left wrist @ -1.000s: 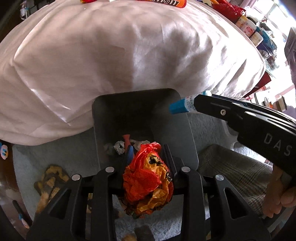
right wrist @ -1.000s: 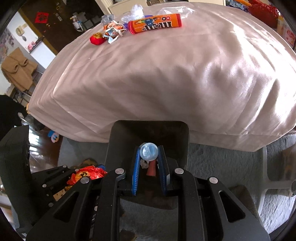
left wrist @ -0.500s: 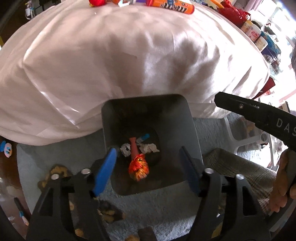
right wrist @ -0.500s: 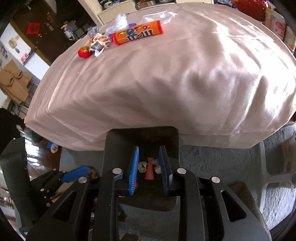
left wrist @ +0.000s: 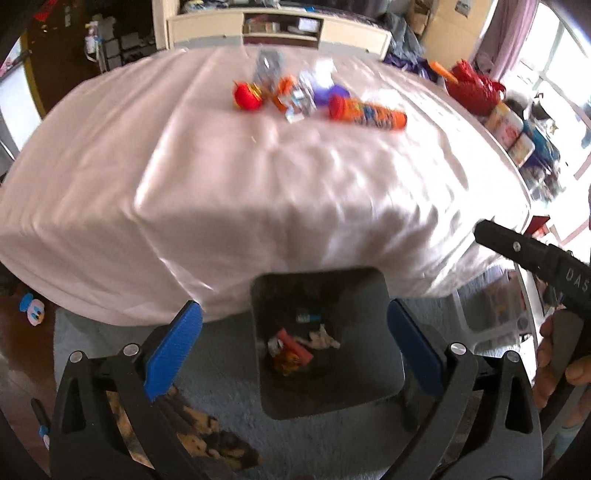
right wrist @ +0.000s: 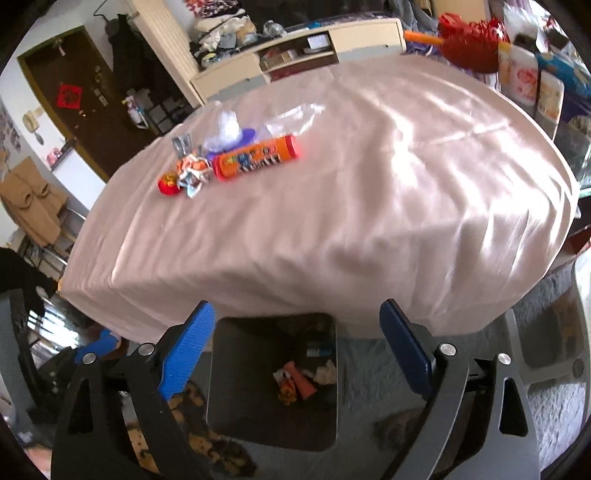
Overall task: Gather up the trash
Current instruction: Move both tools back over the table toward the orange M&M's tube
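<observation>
A dark square trash bin [left wrist: 373, 384] [right wrist: 236, 413] stands on grey carpet below the table edge, with wrappers [left wrist: 290, 349] [right wrist: 295, 384] at its bottom. Both grippers hang above it. My left gripper [left wrist: 295, 347] is open and empty. My right gripper [right wrist: 297, 347] is open and empty; its body shows in the left wrist view [left wrist: 535, 254]. On the pink tablecloth [right wrist: 369, 192] lie an orange candy tube [left wrist: 367, 114] [right wrist: 258, 158], a red round item [left wrist: 245, 96] [right wrist: 168, 182], crumpled wrappers [left wrist: 295, 96] [right wrist: 194, 171] and clear plastic [right wrist: 291, 116].
A patterned slipper [left wrist: 207, 432] [right wrist: 207, 443] lies left of the bin. A red bag [left wrist: 474, 88] [right wrist: 469, 44] and tubs [left wrist: 509, 129] stand at the table's far right. A white cabinet [left wrist: 277, 26] is behind the table.
Both grippers let go of their trash into the bin, opened wide, and rose up and back, bringing the tabletop into view.
</observation>
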Motion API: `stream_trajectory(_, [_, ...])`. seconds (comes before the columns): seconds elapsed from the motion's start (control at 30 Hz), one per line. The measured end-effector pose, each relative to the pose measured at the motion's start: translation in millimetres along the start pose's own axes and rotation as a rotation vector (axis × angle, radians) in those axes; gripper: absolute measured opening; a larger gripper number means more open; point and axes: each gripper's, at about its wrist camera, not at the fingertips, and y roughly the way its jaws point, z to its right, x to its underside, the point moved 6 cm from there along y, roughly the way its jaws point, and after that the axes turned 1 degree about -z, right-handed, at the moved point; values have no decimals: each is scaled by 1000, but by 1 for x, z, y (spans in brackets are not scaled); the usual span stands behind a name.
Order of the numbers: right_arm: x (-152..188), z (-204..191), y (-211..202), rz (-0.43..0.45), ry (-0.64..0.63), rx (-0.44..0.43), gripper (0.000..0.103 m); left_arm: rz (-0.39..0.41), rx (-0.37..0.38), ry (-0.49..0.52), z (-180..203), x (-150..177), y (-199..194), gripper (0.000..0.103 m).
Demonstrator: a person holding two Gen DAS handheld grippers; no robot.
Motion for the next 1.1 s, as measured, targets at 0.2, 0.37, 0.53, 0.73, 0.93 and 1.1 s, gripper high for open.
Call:
stream_trajectory(0.2, [-22, -4, -8, 40, -1, 46, 91, 14, -7, -38, -4, -18, -12, 95])
stream_trajectory(0.37, [-47, -16, -4, 60, -16, 81, 91, 54, -85, 9, -7, -45, -33, 94])
stream_trajectory(0.53, [-67, -33, 4, 77, -119, 106, 91, 69, -150, 45, -21, -67, -42, 95])
stream_trajectory(0.73, [-88, -25, 35, 76, -173, 113, 91, 52, -154, 13, -48, -94, -23, 95])
stream_trajectory(0.93, [-107, -27, 76, 42, -246, 42, 91, 51, -129, -23, -61, -133, 16, 94])
stream_trajectory(1.1, [-121, -26, 99, 19, -358, 19, 91, 52, -128, -19, -63, -156, 38, 94])
